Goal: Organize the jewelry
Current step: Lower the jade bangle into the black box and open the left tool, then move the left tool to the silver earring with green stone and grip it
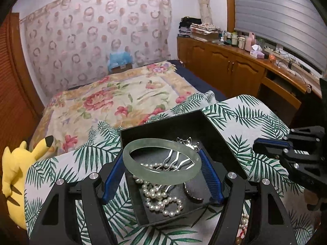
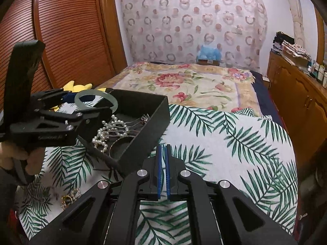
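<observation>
My left gripper (image 1: 162, 159) is shut on a pale green jade bangle (image 1: 143, 173) and holds it flat just above an open black box (image 1: 206, 120). In the box lie a white pearl strand (image 1: 161, 201) and silver chains (image 1: 188, 143). The right wrist view shows the same bangle (image 2: 114, 100), box (image 2: 147, 126) and pearls (image 2: 102, 134), with the left gripper (image 2: 92, 102) over the box's left side. My right gripper (image 2: 163, 153) is shut and empty, low over the leaf-print cloth just right of the box; it shows at the right in the left wrist view (image 1: 257, 145).
The box stands on a palm-leaf cloth (image 2: 235, 143) at the foot of a floral bed (image 2: 184, 81). Loose gold and pearl jewelry lies on the cloth (image 2: 69, 200) (image 1: 243, 224). A yellow plush toy (image 1: 16, 169) lies at the left. A wooden cabinet (image 1: 235, 65) lines the right.
</observation>
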The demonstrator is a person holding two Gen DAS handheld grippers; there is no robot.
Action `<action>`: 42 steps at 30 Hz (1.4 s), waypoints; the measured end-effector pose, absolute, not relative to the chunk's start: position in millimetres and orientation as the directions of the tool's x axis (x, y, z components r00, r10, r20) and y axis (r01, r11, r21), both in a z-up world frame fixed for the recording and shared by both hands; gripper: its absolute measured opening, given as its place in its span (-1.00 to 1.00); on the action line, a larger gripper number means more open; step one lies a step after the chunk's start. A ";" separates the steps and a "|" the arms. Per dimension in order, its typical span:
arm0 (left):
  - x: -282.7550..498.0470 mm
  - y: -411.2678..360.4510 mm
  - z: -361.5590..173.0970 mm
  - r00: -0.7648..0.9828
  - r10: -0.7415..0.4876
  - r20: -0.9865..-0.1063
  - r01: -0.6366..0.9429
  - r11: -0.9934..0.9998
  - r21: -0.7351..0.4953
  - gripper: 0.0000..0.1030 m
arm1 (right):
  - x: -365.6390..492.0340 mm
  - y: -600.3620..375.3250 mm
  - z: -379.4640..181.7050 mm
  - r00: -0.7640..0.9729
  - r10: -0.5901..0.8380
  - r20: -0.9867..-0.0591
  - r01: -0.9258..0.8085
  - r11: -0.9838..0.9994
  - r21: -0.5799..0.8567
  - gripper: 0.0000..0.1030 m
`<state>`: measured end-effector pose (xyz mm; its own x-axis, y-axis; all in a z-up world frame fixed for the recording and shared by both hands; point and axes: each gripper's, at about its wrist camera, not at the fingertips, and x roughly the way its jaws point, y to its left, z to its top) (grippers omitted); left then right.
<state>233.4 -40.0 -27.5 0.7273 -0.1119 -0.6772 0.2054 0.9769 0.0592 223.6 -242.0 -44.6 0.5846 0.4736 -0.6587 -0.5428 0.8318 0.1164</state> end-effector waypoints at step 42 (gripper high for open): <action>67.2 19.0 -59.7 0.699 -0.181 -0.692 0.180 0.981 -0.075 0.35 | 133.2 -225.8 -81.8 0.517 0.433 -0.738 -0.603 0.796 0.045 -0.76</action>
<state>67.2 19.0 -59.7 0.6987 -0.1810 -0.6922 0.1799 0.9808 -0.0748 133.2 -225.8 -81.8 0.5167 0.4335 -0.7383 -0.6033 0.7962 0.0453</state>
